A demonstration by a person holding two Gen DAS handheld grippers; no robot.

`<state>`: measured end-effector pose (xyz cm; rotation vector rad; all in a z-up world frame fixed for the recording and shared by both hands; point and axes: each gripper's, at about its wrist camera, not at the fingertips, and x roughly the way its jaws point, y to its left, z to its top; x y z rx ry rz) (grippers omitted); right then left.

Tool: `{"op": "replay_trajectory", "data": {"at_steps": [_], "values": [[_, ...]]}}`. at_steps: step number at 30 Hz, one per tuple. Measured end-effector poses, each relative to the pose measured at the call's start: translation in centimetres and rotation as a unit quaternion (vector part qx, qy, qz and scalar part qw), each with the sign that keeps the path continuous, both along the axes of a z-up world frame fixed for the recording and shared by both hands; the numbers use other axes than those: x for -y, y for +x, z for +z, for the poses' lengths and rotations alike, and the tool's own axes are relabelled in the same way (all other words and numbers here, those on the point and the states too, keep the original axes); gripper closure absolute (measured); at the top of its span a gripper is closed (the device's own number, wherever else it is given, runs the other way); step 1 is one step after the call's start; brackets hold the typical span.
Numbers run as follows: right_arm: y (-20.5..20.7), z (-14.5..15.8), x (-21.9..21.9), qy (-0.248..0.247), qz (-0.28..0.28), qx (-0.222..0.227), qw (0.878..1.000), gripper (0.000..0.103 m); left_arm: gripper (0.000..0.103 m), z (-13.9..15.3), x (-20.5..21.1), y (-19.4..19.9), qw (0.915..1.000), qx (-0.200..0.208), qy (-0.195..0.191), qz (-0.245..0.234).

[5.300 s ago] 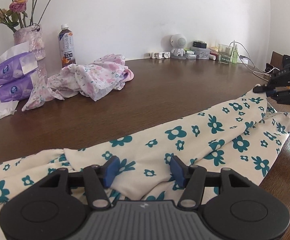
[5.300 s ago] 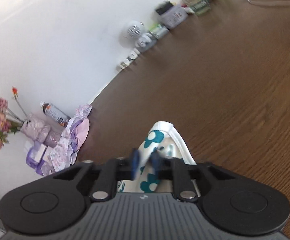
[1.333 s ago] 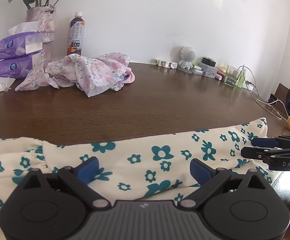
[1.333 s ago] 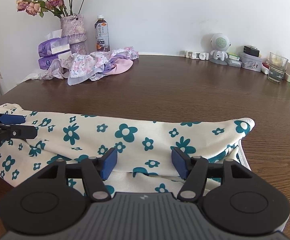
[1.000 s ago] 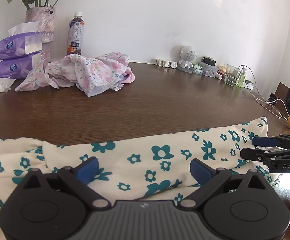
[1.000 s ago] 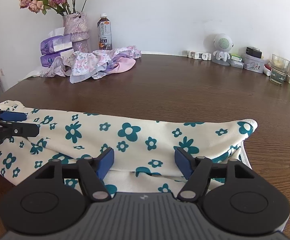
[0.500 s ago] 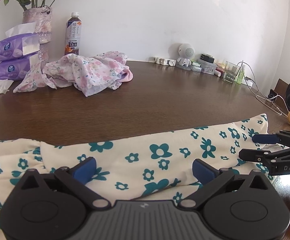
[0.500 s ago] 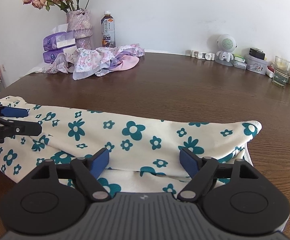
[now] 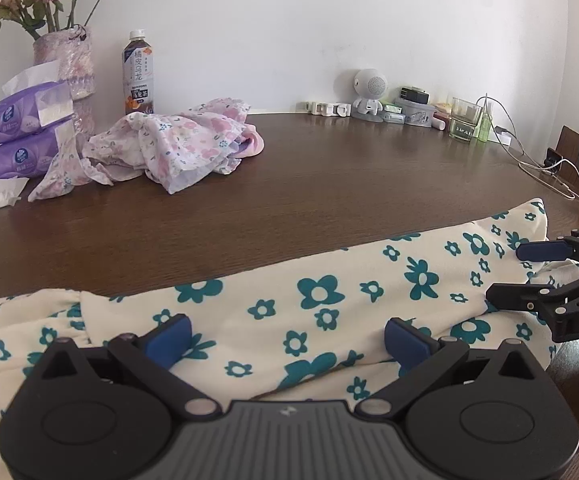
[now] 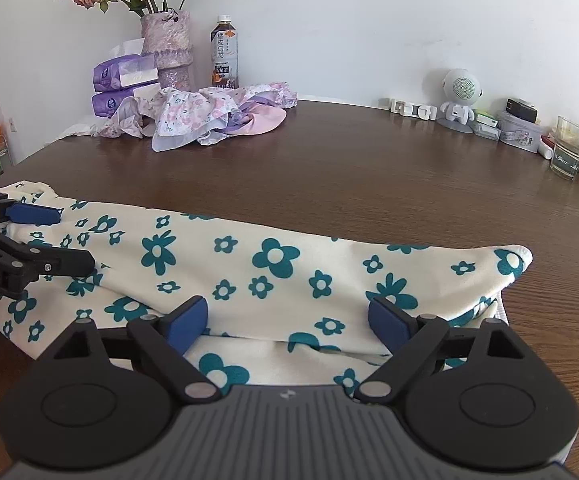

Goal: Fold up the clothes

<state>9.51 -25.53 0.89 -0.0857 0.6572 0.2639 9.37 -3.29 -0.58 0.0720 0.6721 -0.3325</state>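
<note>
Fingers of both grippers are spread wide apart, nothing clamped between them. On the left gripper point(image 9: 287, 336) the blue-padded fingertips point(image 9: 168, 339) are seen hovering over the near edge of the cream garment printed w/ teal flowers point(image 9: 329, 304); the right gripper point(image 10: 287, 322) is held likewise at the other end, its blue pads point(image 10: 187, 322) just above the fabric. Whether the pads touch the cloth can't be told from these angles, prob. not.

Progress: the cream garment is laid as a long band across the near side of the dark brown wooden table point(image 10: 369, 176), w/ one lengthwise fold apparently already made, as a doubled upper layer is seen over a lower layer near the right gripper. At least one more fold, end to end, is judged to be left. A second, crumpled pink-and-white floral garment point(image 9: 177, 148) is left unfolded at the far left, by the purple tissue packs point(image 9: 25, 128) and the tea bottle point(image 9: 138, 76).

Rel. to the fingers: the garment lies directly below and ahead of both grippers, running across between them. Each gripper is seen in the other's view, at opposite ends of the band.
</note>
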Motion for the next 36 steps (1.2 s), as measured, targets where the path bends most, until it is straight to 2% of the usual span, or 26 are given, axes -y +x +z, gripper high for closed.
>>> {"op": "replay_trajectory", "data": {"at_steps": [18,36], "values": [[0.13,-0.11,-0.37,-0.005,0.009,-0.005,1.000,0.003,0.000,-0.04,0.24,0.00,0.9999,0.001,0.013,-0.002],[0.17,-0.11,-0.39,-0.004,0.012,-0.007,1.000,0.001,0.000,-0.01,0.28,0.01,0.9999,0.001,0.013,-0.002]]}}
